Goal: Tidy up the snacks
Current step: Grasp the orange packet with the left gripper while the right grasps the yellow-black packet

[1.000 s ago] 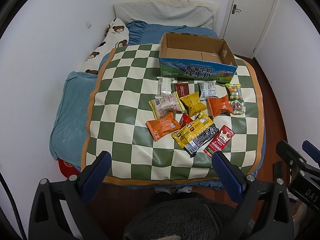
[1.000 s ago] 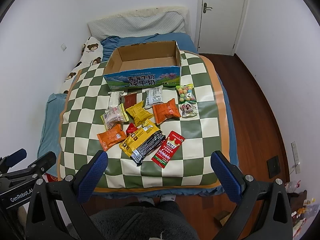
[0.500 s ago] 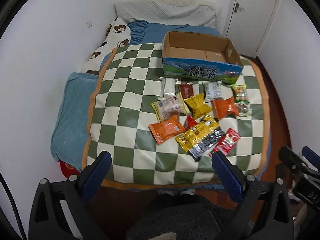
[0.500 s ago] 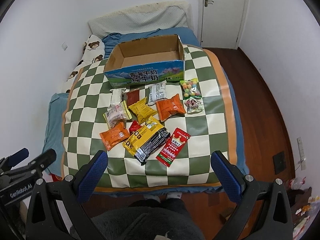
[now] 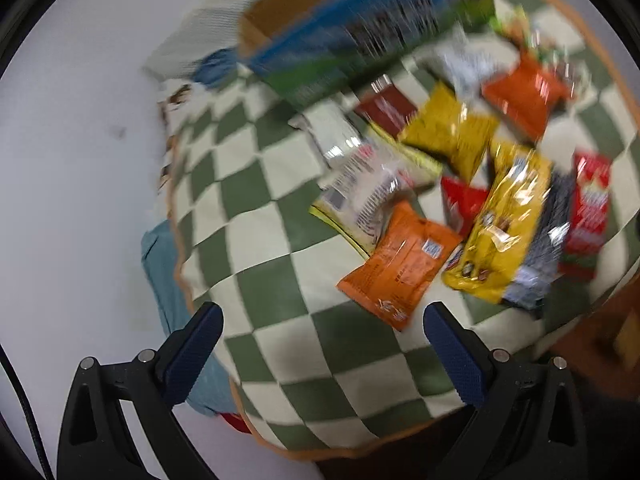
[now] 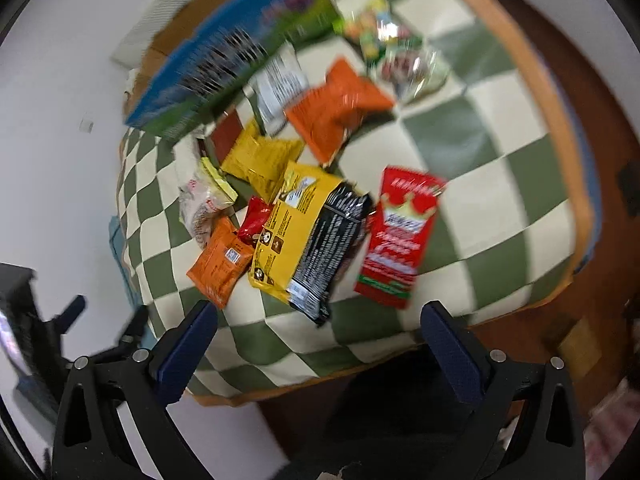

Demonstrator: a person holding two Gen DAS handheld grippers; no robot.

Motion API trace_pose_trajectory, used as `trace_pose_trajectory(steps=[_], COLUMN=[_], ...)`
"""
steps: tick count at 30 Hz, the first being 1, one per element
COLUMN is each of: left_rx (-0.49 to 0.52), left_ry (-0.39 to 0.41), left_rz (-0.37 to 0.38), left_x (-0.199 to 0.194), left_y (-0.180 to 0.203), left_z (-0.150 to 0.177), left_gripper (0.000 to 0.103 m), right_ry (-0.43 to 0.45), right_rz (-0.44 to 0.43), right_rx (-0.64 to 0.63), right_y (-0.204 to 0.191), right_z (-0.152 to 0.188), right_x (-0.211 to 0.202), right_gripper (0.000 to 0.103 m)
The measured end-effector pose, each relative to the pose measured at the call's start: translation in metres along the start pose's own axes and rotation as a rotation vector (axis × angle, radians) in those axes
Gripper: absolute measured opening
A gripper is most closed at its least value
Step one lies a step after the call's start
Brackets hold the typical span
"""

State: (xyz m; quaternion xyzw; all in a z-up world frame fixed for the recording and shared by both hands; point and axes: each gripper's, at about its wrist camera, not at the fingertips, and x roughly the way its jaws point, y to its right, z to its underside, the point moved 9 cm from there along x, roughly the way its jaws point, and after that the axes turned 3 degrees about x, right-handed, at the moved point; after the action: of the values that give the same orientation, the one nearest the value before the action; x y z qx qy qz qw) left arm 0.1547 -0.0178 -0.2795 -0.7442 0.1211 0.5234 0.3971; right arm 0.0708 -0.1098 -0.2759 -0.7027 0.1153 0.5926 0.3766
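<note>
Both the left gripper (image 5: 322, 326) and the right gripper (image 6: 318, 324), spread and empty, had dropped toward the orange foil snack packet (image 5: 400, 266) near the front edge of the green-checked blanket (image 5: 256, 224); picking was starting.

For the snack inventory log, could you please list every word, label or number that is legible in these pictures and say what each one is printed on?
None reads with certainty; both views are motion-blurred.
Blue and green cardboard box: large dark characters, smeared.
Tall red packet with a crown: white lettering, blurred.
Yellow and black long packet: small print and icons, too small.
Orange foil packet nearest the left gripper: small label and lines, unreadable.
White sachet by the box: text block, blurred.
</note>
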Motion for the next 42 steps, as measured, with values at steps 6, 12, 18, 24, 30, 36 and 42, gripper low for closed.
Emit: trace_pose_trajectory(steps=[6, 12, 18, 24, 30, 36, 42], left_rx=[0.158, 0.292, 0.164, -0.250, -0.503, -0.342, -0.431], left_ry=[-0.098, -0.061, -0.067, -0.215, -0.295, -0.314, -0.291], left_rz=[0.147, 0.238, 0.314, 0.369, 0.513, 0.495, 0.459], left_x=[0.081, 0.114, 0.120, 0.141, 0.162, 0.180, 0.184], left_y=[0.036, 0.061, 0.046, -0.008, -0.039, -0.050, -0.076], left_z=[-0.011, -0.025, -0.018, 0.020, 0.044, 0.025, -0.001], left_gripper=[0.095, 0.072, 0.054, 0.053, 0.053, 0.054, 0.053], right_ry=[-0.037, -0.066, -0.076, -0.054, -0.079, -0.149, -0.117], right_rz=[-0.008, -0.063, -0.007, 0.235, 0.360, 0.485, 0.389], right_rx=[0.084, 0.192, 0.228, 0.157, -0.122, -0.637, -0.558], right_y=[0.001, -0.007, -0.026, -0.042, -0.076, -0.127, -0.135], right_z=[-0.006, -0.015, -0.026, -0.037, -0.041, -0.043, -0.036], right_x=[0.053, 0.092, 0.126, 0.159, 0.176, 0.196, 0.184], right_gripper=[0.101, 0.101, 0.101, 0.101, 0.093, 0.093, 0.098])
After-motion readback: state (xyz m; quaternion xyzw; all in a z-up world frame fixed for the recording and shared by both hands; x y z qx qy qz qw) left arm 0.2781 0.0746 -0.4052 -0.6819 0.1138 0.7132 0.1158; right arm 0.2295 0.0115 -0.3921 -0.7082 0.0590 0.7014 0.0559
